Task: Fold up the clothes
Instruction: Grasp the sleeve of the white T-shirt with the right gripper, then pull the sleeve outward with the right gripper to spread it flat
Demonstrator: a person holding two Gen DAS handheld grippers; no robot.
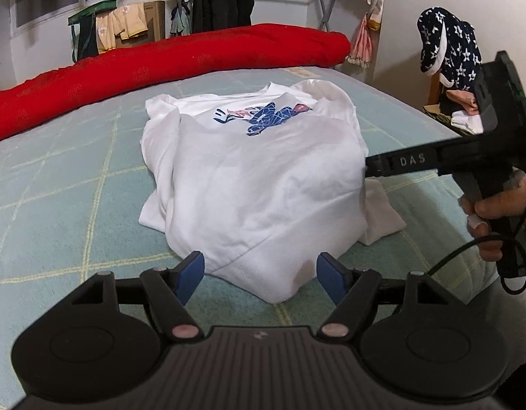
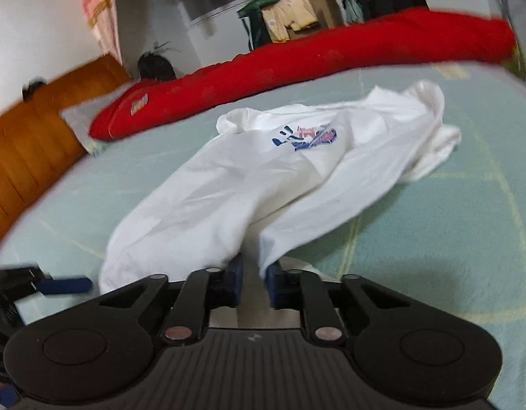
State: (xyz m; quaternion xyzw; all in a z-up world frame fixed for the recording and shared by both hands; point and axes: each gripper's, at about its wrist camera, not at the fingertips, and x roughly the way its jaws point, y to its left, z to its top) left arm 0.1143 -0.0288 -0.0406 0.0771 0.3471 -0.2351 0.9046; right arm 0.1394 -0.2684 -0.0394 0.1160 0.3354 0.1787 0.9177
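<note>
A white sweatshirt [image 1: 256, 177] with a blue and pink print lies rumpled on the pale green bed cover [image 1: 75, 177]. My left gripper [image 1: 261, 270] is open at the near hem, and the hem lies between its blue pads [image 1: 191, 273] without being pinched. In the right wrist view my right gripper [image 2: 254, 273] is shut on a fold of the sweatshirt [image 2: 229, 184] and the cloth bunches up from its jaws. In the left wrist view the right gripper [image 1: 370, 167] meets the garment's right edge, with a hand on its handle. A sleeve end [image 1: 382, 215] lies under that edge.
A long red rolled quilt [image 1: 181, 65] lies along the far side of the bed. A wooden headboard [image 2: 27, 157] stands at one end. A star-patterned garment [image 1: 447, 48] drapes a chair beyond the bed's right edge. Dark coats [image 1: 222, 0] hang behind.
</note>
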